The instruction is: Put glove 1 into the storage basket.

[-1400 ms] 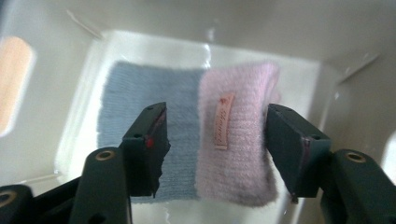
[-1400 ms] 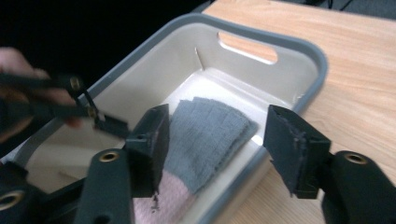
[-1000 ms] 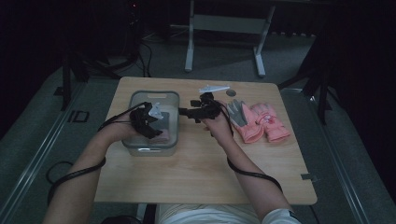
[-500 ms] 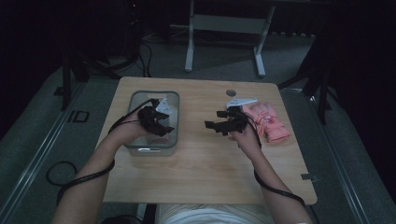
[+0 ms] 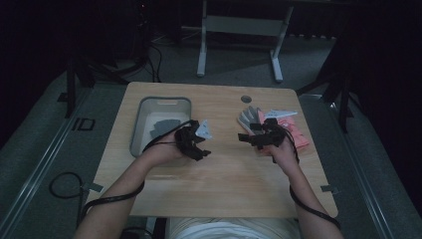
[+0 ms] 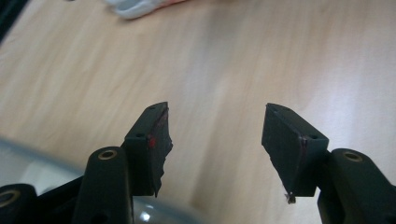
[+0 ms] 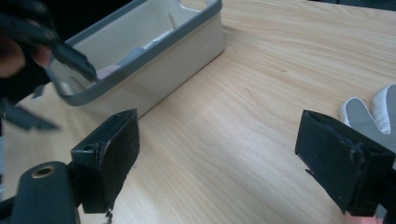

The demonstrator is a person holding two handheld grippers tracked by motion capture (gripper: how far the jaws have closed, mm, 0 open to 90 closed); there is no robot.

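- Job as it looks: moving gloves from the right of the table (image 5: 224, 189) into the bin (image 5: 137, 130) on the left.
- Done so far: one grey glove (image 5: 163, 127) lies flat inside the bin. Prob. a pale/pink bit under it too, seen in the right gripper view, but can't be sure.
- Left to do: grey glove #2 (image 5: 247, 118) and pink glove (image 5: 297, 135) lie on the wood, touching each other, well apart from the bin. Approx. halfway at best, I'd judge.
- L tongs (image 6: 215, 122): jaws about half open, just opened a bit, nothing between them, bare wood beyond. In the high view they hang just right of the bin's near corner, above the tabletop.
- R tongs (image 7: 217, 140): jaws wide, just been opening, nothing held, pads clear of everything. They sit just beside the glove pile, with a white-grey glove finger at the right edge of their own view.
- Next, likely: R tongs pick from the pile and carry it over to the bin.
- Materials/shapes:
  - Table: pale wood-grain laminate, smooth, rounded corners, round cable hole at the far edge.
  - Bin: rectangular plastic tub, off-white walls, grey rolled rim, rounded corners, slight gloss.
  - Gloves: soft knit fabric, limp and flat; grey ones look coated on palm and fingers, w/ lighter trim.
  - Pads: matt black rubbery blocks, edges chipped and ragged, red marks on the L pair.
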